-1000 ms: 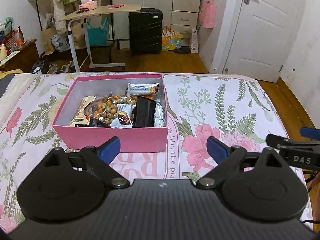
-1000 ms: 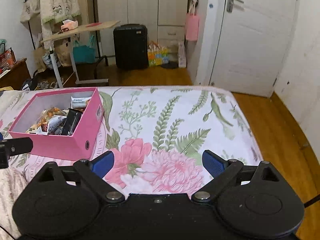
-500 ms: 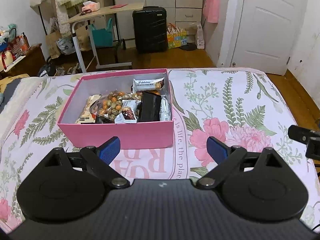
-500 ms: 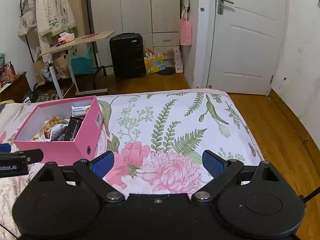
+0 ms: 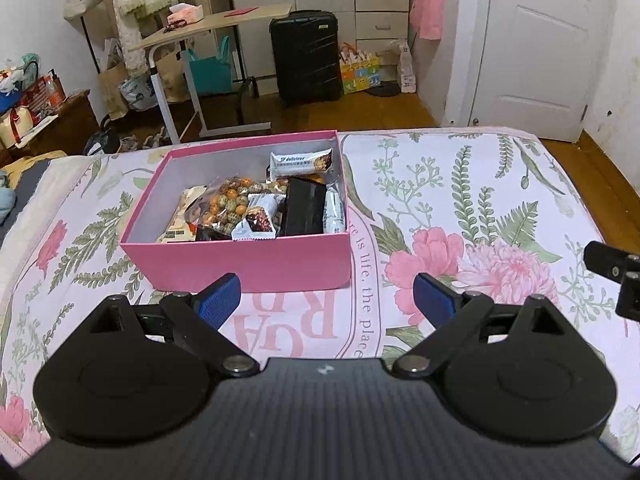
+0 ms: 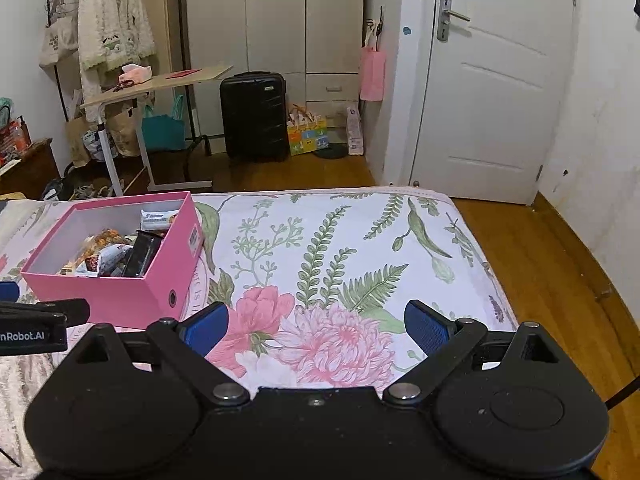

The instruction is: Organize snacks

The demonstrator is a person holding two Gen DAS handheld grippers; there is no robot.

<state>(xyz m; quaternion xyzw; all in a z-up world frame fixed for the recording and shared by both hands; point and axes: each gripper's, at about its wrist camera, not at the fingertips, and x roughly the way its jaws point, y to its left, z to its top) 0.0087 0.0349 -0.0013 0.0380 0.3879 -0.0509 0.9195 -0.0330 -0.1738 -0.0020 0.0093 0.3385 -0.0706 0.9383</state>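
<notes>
A pink box (image 5: 248,260) sits on the floral bedspread (image 5: 460,208); it also shows at the left of the right wrist view (image 6: 120,296). Inside lie several snacks: a bag of coloured nuts (image 5: 232,204), a white bar wrapper (image 5: 301,162), a black packet (image 5: 304,212) and a small white packet (image 5: 256,222). My left gripper (image 5: 327,300) is open and empty, just in front of the box. My right gripper (image 6: 316,326) is open and empty over the pink flower print, to the right of the box.
The bed's far edge drops to a wooden floor (image 6: 552,264). Beyond stand a black suitcase (image 5: 306,56), a rolling side table (image 5: 208,32), a wardrobe (image 6: 276,20) and a white door (image 6: 500,92). The right gripper's tip (image 5: 612,268) shows at the left view's right edge.
Both grippers have risen and pulled back from the box, so more of the room shows. Both stay open and empty. The box and snacks have not moved.
</notes>
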